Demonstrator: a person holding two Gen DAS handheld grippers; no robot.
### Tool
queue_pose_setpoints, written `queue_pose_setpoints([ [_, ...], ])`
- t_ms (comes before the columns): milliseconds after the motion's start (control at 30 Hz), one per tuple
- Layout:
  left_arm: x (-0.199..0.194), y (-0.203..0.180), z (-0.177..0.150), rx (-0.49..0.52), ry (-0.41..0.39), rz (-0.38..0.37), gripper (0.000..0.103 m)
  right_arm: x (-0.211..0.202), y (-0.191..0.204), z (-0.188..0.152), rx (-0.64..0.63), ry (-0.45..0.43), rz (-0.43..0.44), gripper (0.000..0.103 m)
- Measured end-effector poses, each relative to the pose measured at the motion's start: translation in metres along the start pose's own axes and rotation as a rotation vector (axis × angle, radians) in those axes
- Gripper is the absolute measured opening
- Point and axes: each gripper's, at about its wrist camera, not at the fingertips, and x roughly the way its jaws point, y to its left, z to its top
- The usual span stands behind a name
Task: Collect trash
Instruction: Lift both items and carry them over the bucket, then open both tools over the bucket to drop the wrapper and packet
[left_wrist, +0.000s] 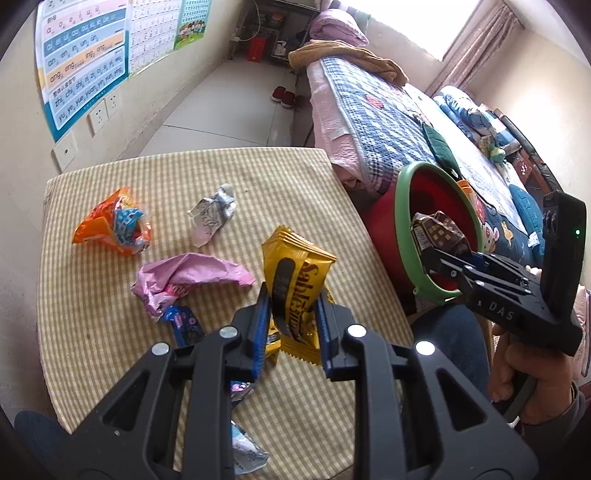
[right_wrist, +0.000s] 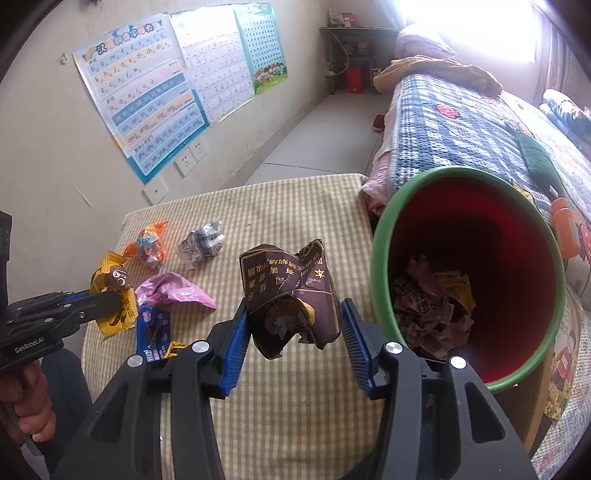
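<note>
My left gripper (left_wrist: 293, 321) is shut on a yellow snack wrapper (left_wrist: 295, 273) and holds it above the checked table (left_wrist: 295, 173); it also shows in the right wrist view (right_wrist: 114, 299). My right gripper (right_wrist: 293, 332) is shut on a crumpled dark brown wrapper (right_wrist: 291, 291), just left of the red bin with a green rim (right_wrist: 380, 240). In the left wrist view the brown wrapper (left_wrist: 437, 230) hangs at the bin's mouth (left_wrist: 400, 206). The bin holds crumpled wrappers (right_wrist: 432, 306).
On the table lie an orange wrapper (left_wrist: 114, 225), a silver wrapper (left_wrist: 214, 214), a pink wrapper (left_wrist: 184, 277) and a blue wrapper (left_wrist: 184, 325). A bed with a blue quilt (left_wrist: 388, 122) stands right of the table. Posters (right_wrist: 147, 103) hang on the wall.
</note>
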Motion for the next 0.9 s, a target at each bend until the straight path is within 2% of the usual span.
queue_pose_setpoints([
  [400,0.030,-0.083,0.028,0.147,0.022,-0.067,0.022,-0.024,-0.081,-0.005,0.125,-0.048,-0.065,0.047],
  [900,0.071,-0.162,0.057,0.265,0.049,-0.127,0.022,-0.030,-0.153,-0.014,0.220,-0.058,-0.113,0.047],
])
